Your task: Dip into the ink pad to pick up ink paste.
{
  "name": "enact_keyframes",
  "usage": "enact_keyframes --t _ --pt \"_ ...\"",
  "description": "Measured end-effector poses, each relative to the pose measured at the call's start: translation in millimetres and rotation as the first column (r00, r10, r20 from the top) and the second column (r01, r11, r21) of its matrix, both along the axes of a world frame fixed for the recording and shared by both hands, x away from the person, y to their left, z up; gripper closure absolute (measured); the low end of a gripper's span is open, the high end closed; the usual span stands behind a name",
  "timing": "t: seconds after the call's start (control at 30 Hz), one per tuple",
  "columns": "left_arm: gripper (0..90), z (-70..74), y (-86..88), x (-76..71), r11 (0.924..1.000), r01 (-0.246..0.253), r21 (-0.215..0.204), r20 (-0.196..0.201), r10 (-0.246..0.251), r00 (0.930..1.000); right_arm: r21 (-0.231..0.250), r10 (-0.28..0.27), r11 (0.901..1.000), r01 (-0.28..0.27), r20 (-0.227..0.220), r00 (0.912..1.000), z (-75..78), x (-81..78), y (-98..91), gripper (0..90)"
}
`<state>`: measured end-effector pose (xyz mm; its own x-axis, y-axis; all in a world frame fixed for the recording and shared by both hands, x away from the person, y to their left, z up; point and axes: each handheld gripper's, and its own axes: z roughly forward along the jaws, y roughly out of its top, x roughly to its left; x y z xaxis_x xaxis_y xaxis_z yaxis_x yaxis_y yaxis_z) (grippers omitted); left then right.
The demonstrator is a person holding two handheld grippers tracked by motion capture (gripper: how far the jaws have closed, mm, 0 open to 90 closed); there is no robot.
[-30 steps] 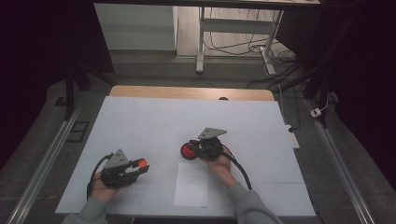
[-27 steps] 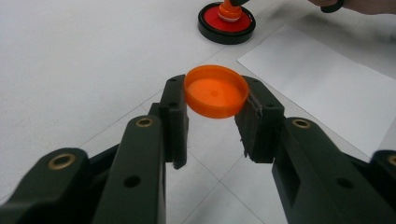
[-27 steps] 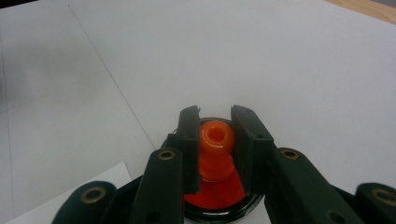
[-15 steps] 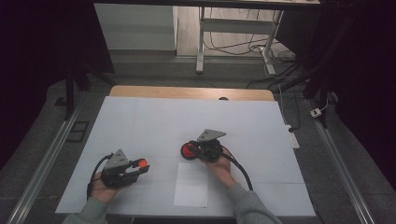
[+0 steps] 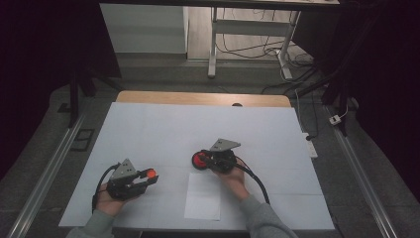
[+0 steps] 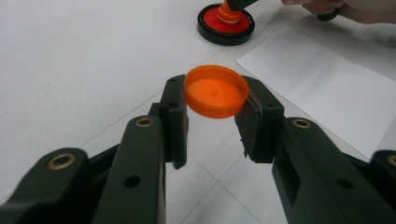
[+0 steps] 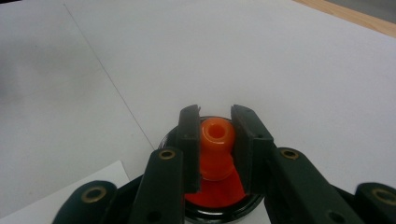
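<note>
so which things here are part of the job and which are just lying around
In the job:
- orange cap, clamped in the left gripper
- orange stamp, clamped by its handle in the right gripper
- black ink pad with red ink, under the stamp
- white sheet of paper, likely for stamping

Lying about:
- power strip at the table's right edge
- white table cover

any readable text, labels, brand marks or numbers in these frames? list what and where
None readable. The orange cap held in the left tongs is plain. The orange stamp in the right tongs and its black-rimmed red ink pad carry no visible marking. The white paper sheet looks blank.
</note>
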<state>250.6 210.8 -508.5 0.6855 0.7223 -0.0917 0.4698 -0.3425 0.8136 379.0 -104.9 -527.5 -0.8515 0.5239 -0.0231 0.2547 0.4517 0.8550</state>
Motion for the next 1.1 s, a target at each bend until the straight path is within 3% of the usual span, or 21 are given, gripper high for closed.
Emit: enact_keyframes --t 0.63,0.93,1.1 --pt "64.7 0.9 1.0 -0.8 1.0 -0.003 -0.001 0.002 0.003 1.0 0.006 -0.005 1.0 0.005 0.012 0.9999 -2.3 -1.6 -0.5 73.1" --pt "64.6 1.3 2.5 -0.3 1.0 -0.008 -0.005 0.006 0.008 1.0 0.008 -0.014 0.9999 0.014 -0.014 0.9998 1.0 -0.3 -0.8 72.7" --pt "64.6 1.6 3.1 -0.6 0.9999 -0.009 -0.007 0.012 0.009 0.9999 0.14 -0.062 0.9882 0.061 0.002 0.9981 15.6 1.7 -16.2 72.7"
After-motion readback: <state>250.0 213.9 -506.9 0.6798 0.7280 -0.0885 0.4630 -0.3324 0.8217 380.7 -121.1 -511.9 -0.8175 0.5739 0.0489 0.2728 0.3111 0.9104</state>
